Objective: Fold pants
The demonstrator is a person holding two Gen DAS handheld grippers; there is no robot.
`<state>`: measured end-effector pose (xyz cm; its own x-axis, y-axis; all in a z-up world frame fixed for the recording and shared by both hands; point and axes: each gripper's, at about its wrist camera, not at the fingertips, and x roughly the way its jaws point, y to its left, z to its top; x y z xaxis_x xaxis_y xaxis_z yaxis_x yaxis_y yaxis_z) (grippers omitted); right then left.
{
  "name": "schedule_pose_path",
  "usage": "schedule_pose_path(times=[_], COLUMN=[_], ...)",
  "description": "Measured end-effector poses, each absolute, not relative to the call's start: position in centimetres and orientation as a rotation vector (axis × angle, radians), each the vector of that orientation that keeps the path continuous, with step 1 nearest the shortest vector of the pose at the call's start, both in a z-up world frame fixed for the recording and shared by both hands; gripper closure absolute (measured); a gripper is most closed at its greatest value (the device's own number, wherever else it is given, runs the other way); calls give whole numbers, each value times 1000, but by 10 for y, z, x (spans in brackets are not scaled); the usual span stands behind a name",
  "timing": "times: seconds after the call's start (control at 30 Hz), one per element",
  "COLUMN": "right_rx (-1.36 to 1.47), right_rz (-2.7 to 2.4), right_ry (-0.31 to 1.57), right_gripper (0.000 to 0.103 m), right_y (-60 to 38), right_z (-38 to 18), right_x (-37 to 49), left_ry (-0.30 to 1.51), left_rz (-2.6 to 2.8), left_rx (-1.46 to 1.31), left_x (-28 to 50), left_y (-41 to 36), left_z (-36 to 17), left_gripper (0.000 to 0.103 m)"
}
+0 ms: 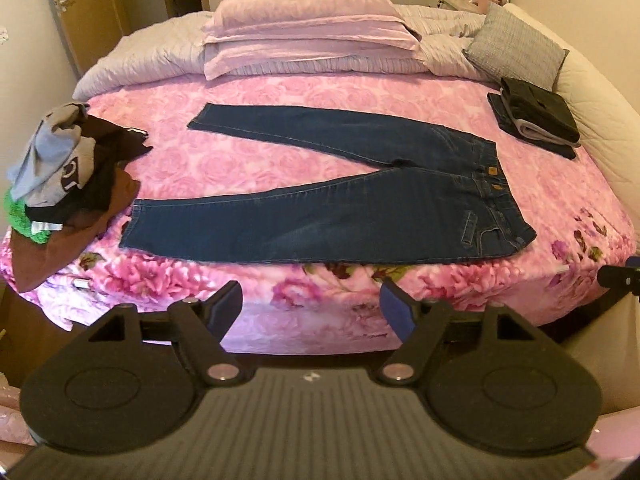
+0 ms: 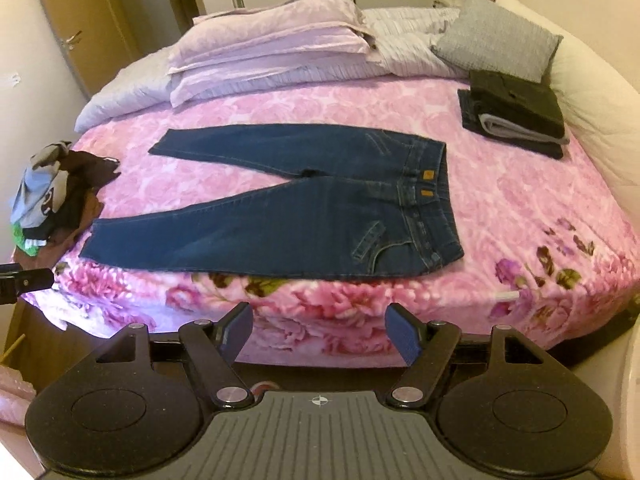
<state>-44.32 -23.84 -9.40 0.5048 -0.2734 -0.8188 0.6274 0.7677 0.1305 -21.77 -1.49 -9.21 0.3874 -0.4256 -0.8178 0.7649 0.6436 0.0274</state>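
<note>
Both jaws spread and empty, we judge the jeans (image 1: pixel 320 208) floppy, fairly heavy denim: pinch the near hem (image 1: pixel 132 224) and waistband (image 1: pixel 508 216).

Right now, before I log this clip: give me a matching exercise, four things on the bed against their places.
Things:
1. jeans
2. folded stack
3. loose clothes heap
4. grey cushion

Places:
A. left edge of the bed
B. far right, by the headboard
C. middle, spread flat
D. right side, just in front of the cushion

Pairs: 1-C, 2-D, 3-A, 4-B
</note>
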Motion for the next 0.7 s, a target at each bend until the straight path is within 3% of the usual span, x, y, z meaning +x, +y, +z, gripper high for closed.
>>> schedule_pose_path(times=[0.7], right_rx=[445], right_rz=[-544], right_ry=[870], right_gripper=[33], right_y=[-228], right_z=[-84], right_x=[-453], left_ry=[831], left_rz=[-768], left_rx=[472], left_x=[-229], left_y=[-6], left_z=[-76], left_gripper=[27])
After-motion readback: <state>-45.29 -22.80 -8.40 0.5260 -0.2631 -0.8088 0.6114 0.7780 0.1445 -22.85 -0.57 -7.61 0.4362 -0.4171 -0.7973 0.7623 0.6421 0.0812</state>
